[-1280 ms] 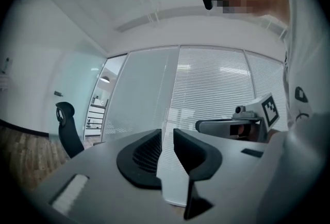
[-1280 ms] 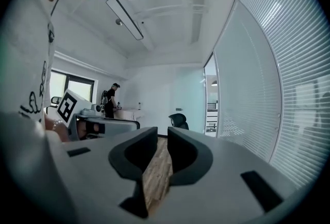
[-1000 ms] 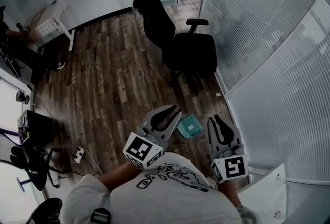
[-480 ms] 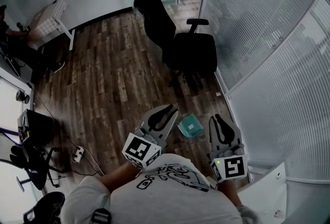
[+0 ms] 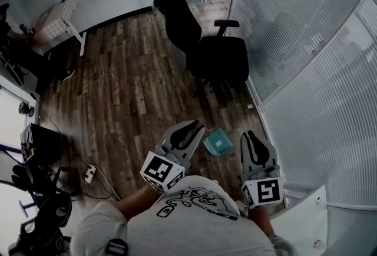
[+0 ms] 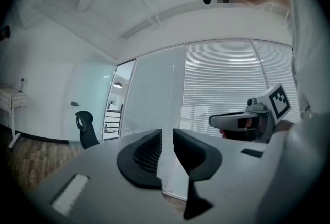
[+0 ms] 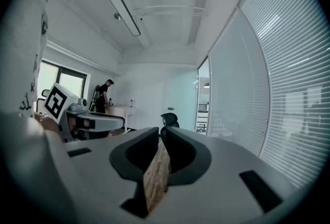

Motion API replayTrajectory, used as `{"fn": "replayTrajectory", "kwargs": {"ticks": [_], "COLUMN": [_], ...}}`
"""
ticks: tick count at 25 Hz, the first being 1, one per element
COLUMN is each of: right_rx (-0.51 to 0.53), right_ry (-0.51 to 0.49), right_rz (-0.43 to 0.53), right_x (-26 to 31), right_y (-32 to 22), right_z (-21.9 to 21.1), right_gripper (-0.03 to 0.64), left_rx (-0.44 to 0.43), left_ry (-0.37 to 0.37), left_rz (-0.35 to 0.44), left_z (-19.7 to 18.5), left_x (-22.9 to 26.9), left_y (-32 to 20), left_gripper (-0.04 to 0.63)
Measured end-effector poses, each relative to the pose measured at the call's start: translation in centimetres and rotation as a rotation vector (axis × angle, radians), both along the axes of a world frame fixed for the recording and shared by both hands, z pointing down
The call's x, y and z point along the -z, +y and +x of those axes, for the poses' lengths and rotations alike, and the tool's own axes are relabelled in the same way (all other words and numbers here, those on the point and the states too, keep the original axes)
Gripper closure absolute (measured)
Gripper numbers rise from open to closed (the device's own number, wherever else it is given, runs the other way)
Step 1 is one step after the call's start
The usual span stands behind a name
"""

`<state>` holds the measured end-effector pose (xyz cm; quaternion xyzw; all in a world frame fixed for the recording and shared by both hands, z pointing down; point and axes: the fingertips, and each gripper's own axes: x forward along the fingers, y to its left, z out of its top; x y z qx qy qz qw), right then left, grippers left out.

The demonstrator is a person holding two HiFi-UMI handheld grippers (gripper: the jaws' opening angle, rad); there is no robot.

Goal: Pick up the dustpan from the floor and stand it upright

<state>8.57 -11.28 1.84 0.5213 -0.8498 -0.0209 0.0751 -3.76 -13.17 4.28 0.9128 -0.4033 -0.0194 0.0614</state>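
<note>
The floor [image 5: 118,84] is dark wood plank, grainy and matt. On it, the dustpan [image 5: 217,143] looks like smooth teal plastic. At its twelve o'clock, the office chair [image 5: 221,57] is black with matt upholstery. The left gripper [image 6: 167,134] has a matt grey plastic shell and black, ribbed jaws.

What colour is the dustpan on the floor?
The dustpan is teal; the head view shows it best.
</note>
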Motion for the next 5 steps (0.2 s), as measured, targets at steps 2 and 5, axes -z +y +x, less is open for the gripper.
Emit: {"fn": "replayTrajectory", "kwargs": {"ticks": [2, 5], "right_rx": [0.0, 0.004], "right_ry": [-0.005, -0.014], "right_rz": [0.003, 0.002], "right_x": [0.13, 0.34], "right_y": [-0.01, 0.0], "right_z": [0.03, 0.05], "right_gripper": [0.577, 0.577], "left_rx": [-0.002, -0.007], "left_ry": [0.006, 0.015], "left_rz": [-0.004, -0.013], "left_z": [0.1, 0.35], "left_x": [-0.04, -0.05], "left_y": [0.02, 0.18], "left_gripper": [0.531, 0.531]}}
